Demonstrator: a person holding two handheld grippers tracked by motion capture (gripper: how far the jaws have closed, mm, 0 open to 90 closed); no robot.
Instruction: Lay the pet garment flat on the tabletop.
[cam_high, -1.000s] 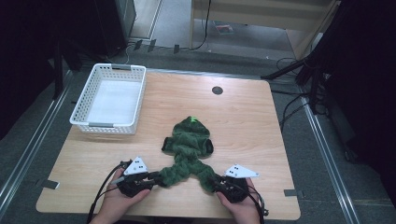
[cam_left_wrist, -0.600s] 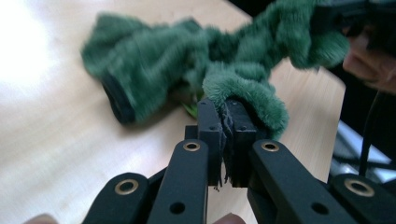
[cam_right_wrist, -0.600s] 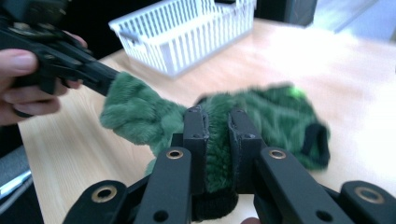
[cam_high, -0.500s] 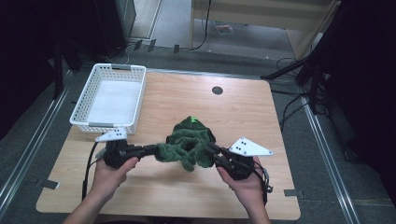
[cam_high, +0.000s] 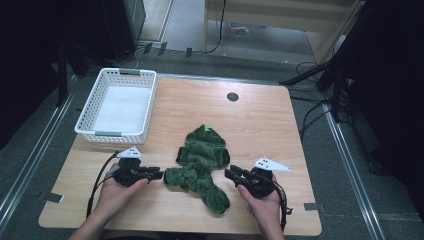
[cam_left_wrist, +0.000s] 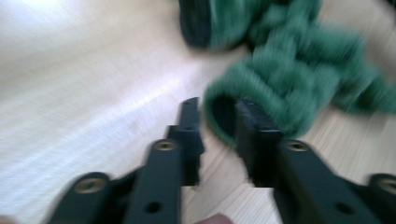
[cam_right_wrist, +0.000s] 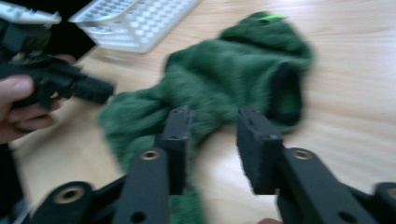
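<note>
Both grippers sit low at the near edge of the counter (cam_high: 260, 115), one on each side of a green fleece garment (cam_high: 202, 162). Left gripper (cam_high: 159, 174) points right, its jaws spread apart; in the left gripper view (cam_left_wrist: 215, 122) the near-left cuff of the garment lies right at the tips, one jaw seeming to reach into the cuff's opening, though blur makes it hard to say whether it touches. Right gripper (cam_high: 229, 172) points left and slightly far, jaws likewise parted and holding nothing; in the right gripper view (cam_right_wrist: 211, 125) the fleece lies ahead and beneath the tips.

The garment lies crumpled near the middle of the counter, its long axis running from a hood-like far end with a bright green tag (cam_high: 205, 128) down to a leg that trails toward the near right. A white basket (cam_high: 90, 125) stands well apart at the far left.

Judging by the layout, the left gripper is the nearer one to cloth, almost at the cuff, so a pinch there looks like the likely next move; the right would need to travel a little left to reach the trailing leg.
</note>
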